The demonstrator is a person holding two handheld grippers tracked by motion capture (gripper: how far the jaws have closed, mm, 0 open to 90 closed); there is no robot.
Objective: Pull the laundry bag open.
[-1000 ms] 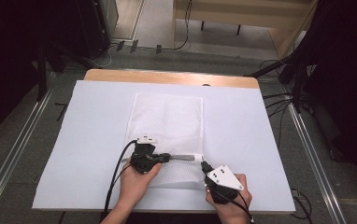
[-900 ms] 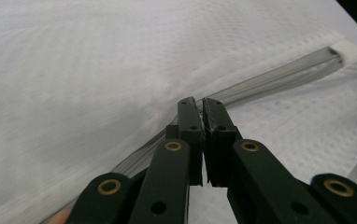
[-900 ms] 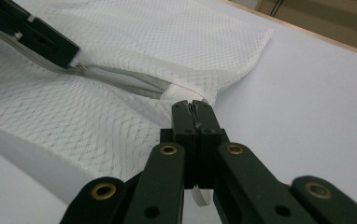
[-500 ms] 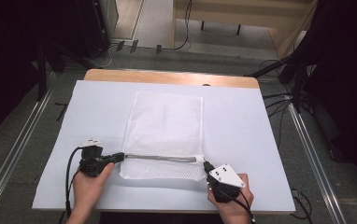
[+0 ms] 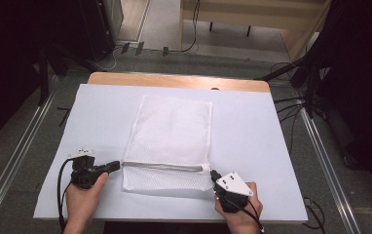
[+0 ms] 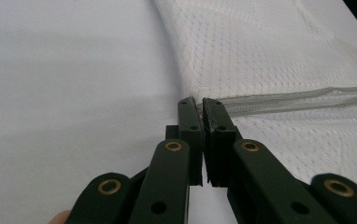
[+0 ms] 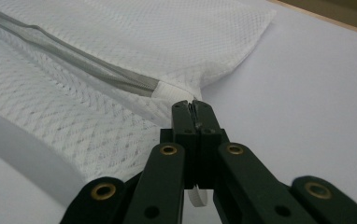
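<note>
A white mesh bag (image 5: 172,131) lies flat in the middle of the white-covered table (image 5: 271,146). A grey zipper (image 5: 164,166) runs across its near part. My left gripper (image 5: 117,165) sits at the zipper's left end, at the bag's left edge. In the left gripper view it (image 6: 199,100) is shut on the small zipper pull, with the zipper (image 6: 298,99) leading off to the right. My right gripper (image 5: 213,174) is at the bag's near right corner. Its jaws (image 7: 193,105) are shut on the white tab (image 7: 172,90) where the zipper (image 7: 74,58) ends.
The white cover ends close to both hands at the table's near edge (image 5: 174,217). A wooden strip (image 5: 174,80) shows at the far edge. Metal rails (image 5: 9,165) and cables (image 5: 291,105) lie on the floor on both sides.
My left gripper has slid left along the zipper, from near the right gripper to the bag's left edge. The right gripper has stayed put.
</note>
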